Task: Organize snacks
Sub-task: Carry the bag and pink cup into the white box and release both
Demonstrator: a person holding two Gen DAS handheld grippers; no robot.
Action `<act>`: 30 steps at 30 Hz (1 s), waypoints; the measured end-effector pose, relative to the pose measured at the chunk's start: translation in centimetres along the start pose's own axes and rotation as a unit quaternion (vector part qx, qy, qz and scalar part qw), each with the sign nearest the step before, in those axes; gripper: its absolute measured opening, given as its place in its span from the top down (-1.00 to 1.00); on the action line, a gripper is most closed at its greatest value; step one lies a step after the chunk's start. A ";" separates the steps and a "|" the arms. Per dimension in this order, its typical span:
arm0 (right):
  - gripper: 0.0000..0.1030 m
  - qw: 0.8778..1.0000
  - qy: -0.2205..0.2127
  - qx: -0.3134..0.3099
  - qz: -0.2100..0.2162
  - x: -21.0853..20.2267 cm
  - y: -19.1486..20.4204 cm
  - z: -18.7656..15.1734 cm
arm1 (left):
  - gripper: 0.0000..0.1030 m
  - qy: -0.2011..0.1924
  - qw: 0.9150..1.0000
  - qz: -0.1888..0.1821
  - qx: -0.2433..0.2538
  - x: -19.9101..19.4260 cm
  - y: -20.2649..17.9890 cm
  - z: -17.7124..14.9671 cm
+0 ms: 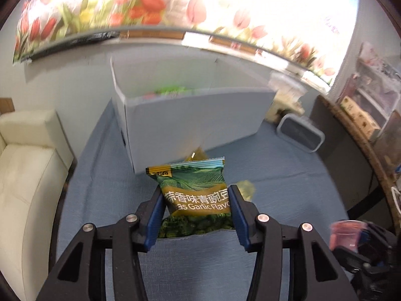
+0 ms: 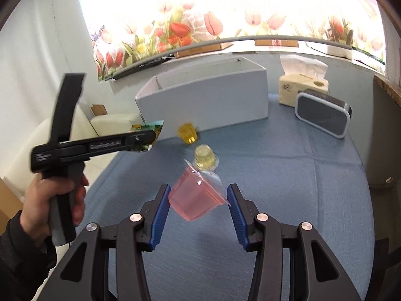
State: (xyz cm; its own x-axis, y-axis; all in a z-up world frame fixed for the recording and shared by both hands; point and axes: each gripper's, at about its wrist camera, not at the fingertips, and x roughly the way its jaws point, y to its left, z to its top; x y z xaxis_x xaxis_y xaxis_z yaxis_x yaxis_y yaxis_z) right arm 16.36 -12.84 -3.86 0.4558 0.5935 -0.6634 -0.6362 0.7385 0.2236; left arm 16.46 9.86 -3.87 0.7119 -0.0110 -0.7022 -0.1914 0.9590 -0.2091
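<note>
1. Two hand-held grippers work above a table with a blue cloth (image 2: 288,200). At the far left, a cream sofa (image 1: 27,165) stands beside the table.
2. The left gripper (image 1: 196,200), raised off the cloth, pinches a green pea packet (image 1: 195,193) between its blue pads (image 1: 154,215). The packet stands upright with its printed face toward the camera. In the right wrist view the same gripper (image 2: 147,138) appears side-on at the left, held by the left hand (image 2: 54,200), with the packet's edge (image 2: 147,128) projecting past its tip.
3. A white box (image 2: 205,97) sits open-topped at the far middle of the table; through its opening, blurred green and pink contents (image 1: 170,91) show.
4. An amber jelly cup (image 2: 188,133) lies tilted just in front of the box's near wall. Nearer, a pale yellow jelly cup (image 2: 205,159) stands inverted on the cloth.
5. The right gripper (image 2: 199,200) holds a pink jelly cup (image 2: 195,198) between its fingers, tilted, with the film lid facing upper right. The left pad touches the cup; the right pad meets the lid rim.
6. To the far right, a tissue pack (image 2: 303,85) stands behind a dark container with a grey rim (image 2: 323,115), resting on its edge.
</note>
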 end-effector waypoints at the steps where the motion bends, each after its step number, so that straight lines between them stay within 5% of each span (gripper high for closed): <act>1: 0.02 1.000 -0.004 -0.002 0.002 0.0 0.2 0.5 | -0.05 -0.006 1.000 -0.003 0.003 -0.7 -0.1 0.5; 13: 0.02 0.998 -0.055 -0.021 0.010 3.4 0.2 13.3 | -0.06 -0.056 0.998 -0.024 0.009 -1.3 0.1 11.4; 19: 0.02 0.999 -0.041 -0.013 0.024 9.2 -1.3 20.3 | -0.06 -0.034 0.999 -0.028 -0.004 3.1 2.5 16.0; 26: 0.02 1.000 0.003 -0.010 0.010 16.0 -3.2 23.7 | -0.07 0.004 1.000 -0.011 -0.019 7.3 5.4 17.6; 28: 0.00 1.000 0.017 -0.009 0.011 17.5 -3.9 23.9 | -0.25 0.017 1.000 -0.004 -0.017 8.1 5.9 17.4; 29: -0.02 1.000 0.026 -0.005 0.009 18.1 -4.2 23.9 | -0.71 0.030 0.999 -0.005 -0.017 8.5 6.0 17.3; 30: -0.29 1.000 0.029 0.005 0.002 18.5 -4.6 23.8 | -1.00 0.032 0.999 -0.006 -0.018 8.6 6.1 17.0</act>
State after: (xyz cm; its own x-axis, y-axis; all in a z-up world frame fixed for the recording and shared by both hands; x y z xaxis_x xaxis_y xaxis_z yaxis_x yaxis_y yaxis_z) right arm 42.54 2.33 -0.21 0.4162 0.5766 -0.7031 -0.6318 0.7395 0.2324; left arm 32.91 20.38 0.38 0.6698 -0.0416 -0.7414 -0.2076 0.9481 -0.2408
